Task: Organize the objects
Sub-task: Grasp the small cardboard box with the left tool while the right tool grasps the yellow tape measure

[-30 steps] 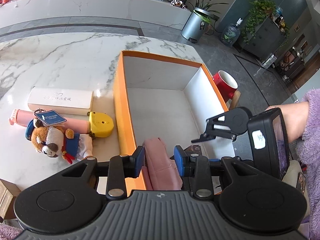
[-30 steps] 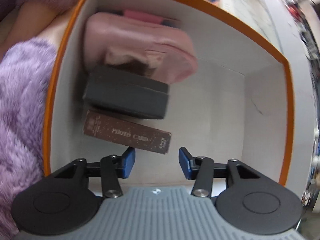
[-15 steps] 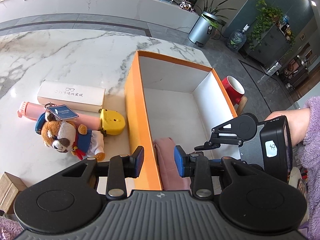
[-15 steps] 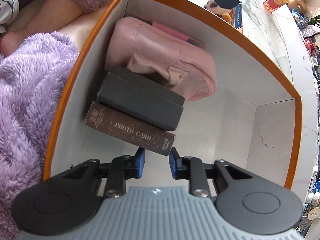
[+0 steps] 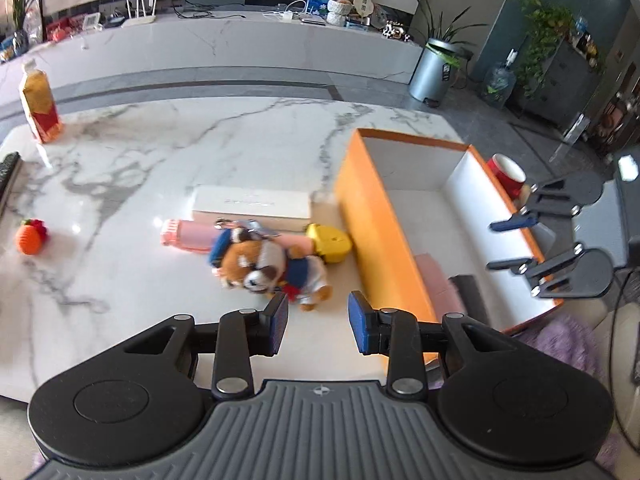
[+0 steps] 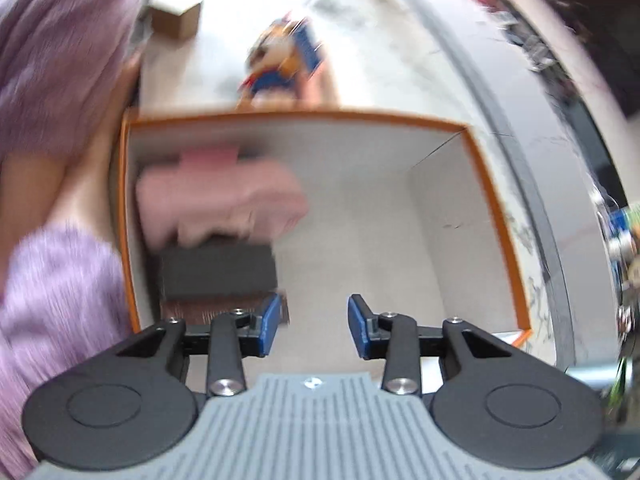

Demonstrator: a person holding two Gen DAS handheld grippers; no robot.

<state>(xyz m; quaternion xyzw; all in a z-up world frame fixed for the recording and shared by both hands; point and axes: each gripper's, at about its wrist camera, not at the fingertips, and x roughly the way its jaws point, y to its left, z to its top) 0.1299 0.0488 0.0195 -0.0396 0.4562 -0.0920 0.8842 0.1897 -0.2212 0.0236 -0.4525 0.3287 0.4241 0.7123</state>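
An orange box (image 5: 384, 232) with a white inside stands on the marble table (image 5: 160, 152). Inside it lie a pink pouch (image 6: 224, 196), a dark case (image 6: 218, 270) and a brown photo-card box (image 6: 216, 306). My left gripper (image 5: 318, 322) is open and empty, just left of the box and close to a plush dog (image 5: 272, 266). Behind the dog lie a pink bottle (image 5: 186, 236), a yellow tape measure (image 5: 330, 242) and a white case (image 5: 252, 208). My right gripper (image 6: 312, 326) is open and empty above the box's right side; it also shows in the left wrist view (image 5: 514, 242).
A red mug (image 5: 506, 174) stands right of the box. A juice carton (image 5: 40, 106) is at the table's far left and an orange knitted toy (image 5: 30, 236) at the left. A small cardboard box (image 6: 176, 18) shows in the blurred right wrist view.
My left gripper has let go of the pink pouch, left the box and moved left over the table by the plush dog. My right gripper has pulled back and opened wider.
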